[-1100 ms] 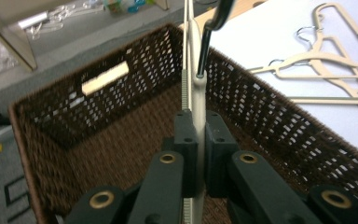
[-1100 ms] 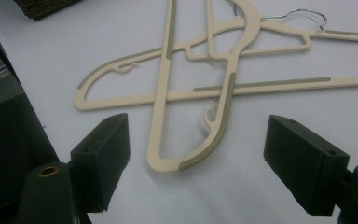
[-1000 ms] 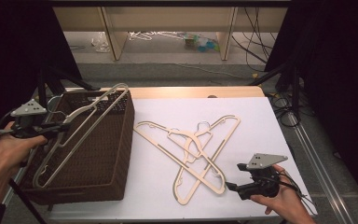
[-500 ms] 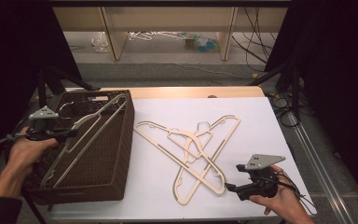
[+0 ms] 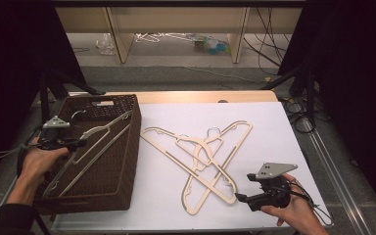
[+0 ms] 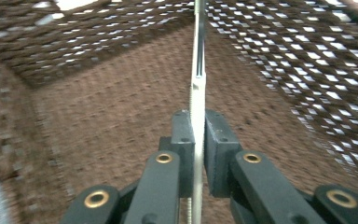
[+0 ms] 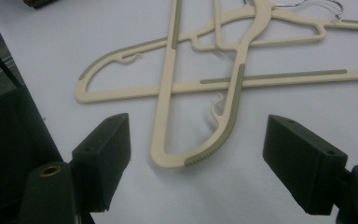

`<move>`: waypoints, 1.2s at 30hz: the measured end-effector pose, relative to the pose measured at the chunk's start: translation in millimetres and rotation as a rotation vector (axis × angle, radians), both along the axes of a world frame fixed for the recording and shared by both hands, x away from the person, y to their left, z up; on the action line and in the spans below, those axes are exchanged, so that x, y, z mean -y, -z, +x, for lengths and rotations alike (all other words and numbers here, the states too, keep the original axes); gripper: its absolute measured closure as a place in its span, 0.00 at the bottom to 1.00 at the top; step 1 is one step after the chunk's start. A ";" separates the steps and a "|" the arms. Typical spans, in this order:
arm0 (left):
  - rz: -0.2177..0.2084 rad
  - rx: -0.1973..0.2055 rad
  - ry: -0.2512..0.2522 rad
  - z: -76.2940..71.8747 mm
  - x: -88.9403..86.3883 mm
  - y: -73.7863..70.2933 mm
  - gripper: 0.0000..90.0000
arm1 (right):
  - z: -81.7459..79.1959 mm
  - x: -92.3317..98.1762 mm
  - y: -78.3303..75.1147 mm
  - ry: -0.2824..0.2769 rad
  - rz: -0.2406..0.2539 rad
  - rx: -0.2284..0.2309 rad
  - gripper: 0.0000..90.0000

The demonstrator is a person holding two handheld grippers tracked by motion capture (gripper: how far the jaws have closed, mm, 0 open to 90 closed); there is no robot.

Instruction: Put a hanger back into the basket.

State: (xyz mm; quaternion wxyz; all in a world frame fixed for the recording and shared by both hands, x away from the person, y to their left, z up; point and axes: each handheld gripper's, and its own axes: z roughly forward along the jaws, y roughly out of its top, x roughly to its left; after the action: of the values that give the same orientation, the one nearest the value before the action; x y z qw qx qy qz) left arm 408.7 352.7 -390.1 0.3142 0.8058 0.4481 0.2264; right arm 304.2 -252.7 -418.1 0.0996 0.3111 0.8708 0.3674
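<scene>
From above, the left gripper (image 5: 76, 143) sits over the near-left part of the brown woven basket (image 5: 127, 161), its jaws pinched on a pale hanger (image 5: 95, 142) that lies slanted inside the basket, its hook up toward the far wall and its long bars running down toward the near-left corner. The jaws have just been easing open a little, yet the hanger is between them and the pads look to be on it. Out on the white table (image 5: 284, 127), two more cream hangers (image 5: 210, 161) lie crossed over one another, just right of the basket. The right gripper (image 5: 240, 198) rests low at the near-right of the table, its tips pointing at the nearest hanger end, close to it but apart from it. In the left gripper view, the two black jaws stand nearly together with the thin edge of the hanger (image 6: 197, 116) upright between them, the basket's weave (image 6: 98, 116) all around behind. In the right gripper view, the jaws stand wide apart with nothing between the pads; the rounded end of one crossed hanger (image 7: 186, 154) lies on the table just ahead of them.
</scene>
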 end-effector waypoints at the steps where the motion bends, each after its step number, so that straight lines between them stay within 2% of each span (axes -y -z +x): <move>1: 0.003 0.003 -0.024 0.7 -2.5 1.2 0.89 | 0.3 0.3 0.4 0.000 -0.003 0.005 0.27; 2: -0.023 0.002 -0.072 -0.6 -2.1 3.6 0.89 | 0.3 0.3 0.4 0.000 -0.003 0.005 0.27; 3: -0.016 -0.008 -0.085 -0.1 -4.4 3.9 0.89 | 0.4 0.4 0.4 -0.001 -0.002 0.004 0.27; 4: 0.005 -0.011 -0.072 1.9 -8.0 3.3 0.88 | 0.4 0.5 0.2 0.001 -0.001 0.002 0.27; 5: -0.023 -0.009 -0.128 -0.4 -6.6 5.2 0.87 | 0.7 0.8 0.4 0.000 -0.001 0.003 0.27; 6: -0.007 -0.002 -0.105 1.6 -9.7 4.8 0.86 | 1.0 0.8 1.0 0.001 -0.001 0.010 0.27; 8: 0.001 -0.016 -0.174 -1.9 -10.7 4.2 0.85 | 1.2 0.9 1.7 0.004 0.001 0.014 0.27; 10: 0.022 -0.009 -0.213 -3.8 -13.7 5.1 0.82 | 0.5 0.9 1.4 0.005 -0.002 -0.004 0.27; 13: 0.014 -0.014 -0.224 -5.8 -18.7 8.7 0.81 | 0.5 0.6 1.7 0.007 0.000 -0.004 0.27; 14: 0.005 -0.014 -0.256 -8.1 -21.7 9.9 0.78 | 0.3 0.4 2.0 0.010 0.000 -0.010 0.27; 15: 0.005 -0.014 -0.256 -8.1 -21.7 9.9 0.76 | 0.3 0.4 2.0 0.010 0.000 -0.010 0.27; 19: -0.004 0.010 -0.286 -12.9 -23.4 6.5 0.68 | 1.1 0.1 3.5 0.006 -0.002 -0.004 0.27; 21: -0.013 0.030 -0.269 -17.0 -20.3 1.6 0.67 | 1.7 0.3 4.0 0.002 -0.005 -0.003 0.27; 23: -0.039 0.058 -0.241 -22.9 -12.8 -4.9 0.64 | 1.4 0.4 3.9 0.003 -0.001 -0.012 0.27; 25: -0.036 0.082 -0.196 -29.9 -6.4 -12.4 0.56 | 1.3 0.9 4.1 0.011 0.000 -0.006 0.27; 27: -0.091 0.131 -0.174 -40.9 9.1 -20.1 0.54 | 1.2 1.1 3.9 0.013 0.002 -0.005 0.27; 28: -0.093 0.136 -0.155 -45.0 13.6 -23.3 0.51 | 1.7 1.4 3.8 0.014 0.007 0.006 0.27; 30: -0.161 0.172 -0.121 -57.8 32.1 -30.3 0.46 | 2.8 2.1 3.6 0.019 0.017 0.013 0.27; 31: -0.170 0.189 -0.097 -61.0 37.7 -31.9 0.44 | 3.3 2.6 3.8 0.025 0.021 0.022 0.27; 32: -0.189 0.195 -0.075 -67.0 48.9 -33.7 0.43 | 3.0 2.7 4.0 0.037 0.022 0.022 0.27; 33: -0.190 0.209 -0.050 -71.3 57.3 -34.9 0.38 | 3.6 3.2 5.0 0.058 0.036 0.021 0.27; 36: -0.241 0.217 0.006 -83.5 82.3 -33.3 0.36 | 4.7 3.8 6.0 0.060 0.045 0.025 0.26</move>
State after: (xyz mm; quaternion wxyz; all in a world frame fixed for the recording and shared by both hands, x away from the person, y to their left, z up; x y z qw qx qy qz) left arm 325.2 270.5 -356.9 0.4556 0.7344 0.4331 0.2558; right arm 308.9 -256.6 -424.0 0.1147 0.3348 0.8512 0.3875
